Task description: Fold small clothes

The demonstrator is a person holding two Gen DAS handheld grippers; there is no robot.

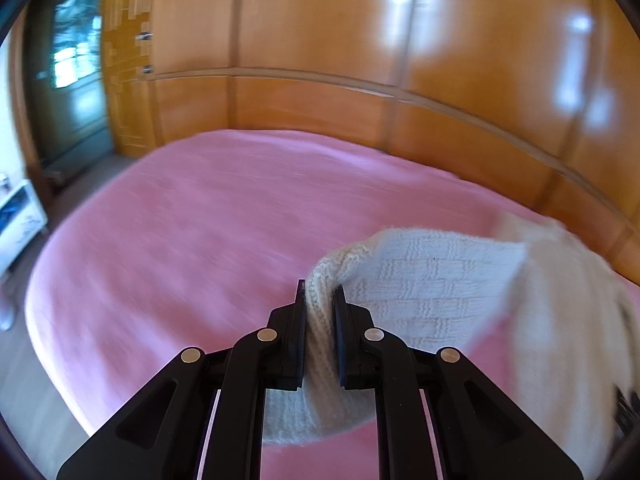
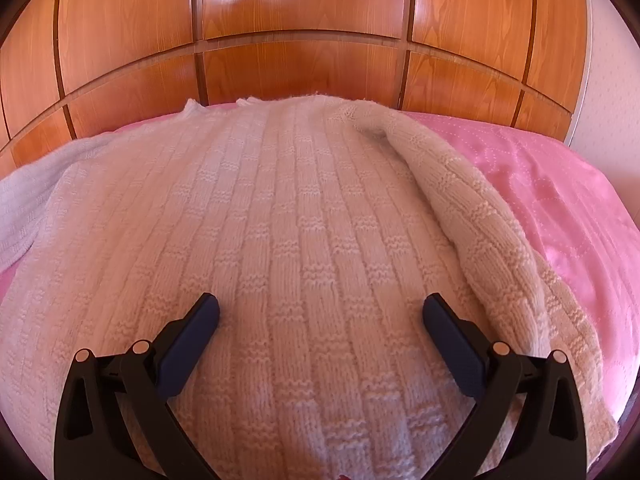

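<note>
left wrist view: the left gripper (image 1: 320, 294) is clenched on a ribbed edge of the cream knitted sweater (image 1: 432, 280), the knit bunched between its 2 black fingers (image 1: 299, 312) and lifted clear of the pink bedspread (image 1: 192, 240); the rest of the garment trails to the right, partly blurred, and glossy wooden wardrobe panels (image 1: 320, 32) stand behind the bed. right wrist view: the right gripper (image 2: 320, 312) is released, its 2 fingers (image 2: 200, 320) spread wide and poised over the sweater (image 2: 280, 220) with nothing between them; whether the tips touch the knit cannot be told. the sweater lies spread across the pink bedspread (image 2: 560, 192), 1 sleeve (image 2: 472, 200) folded along its right side, with the wooden panels (image 2: 304, 12) beyond the far edge.
</note>
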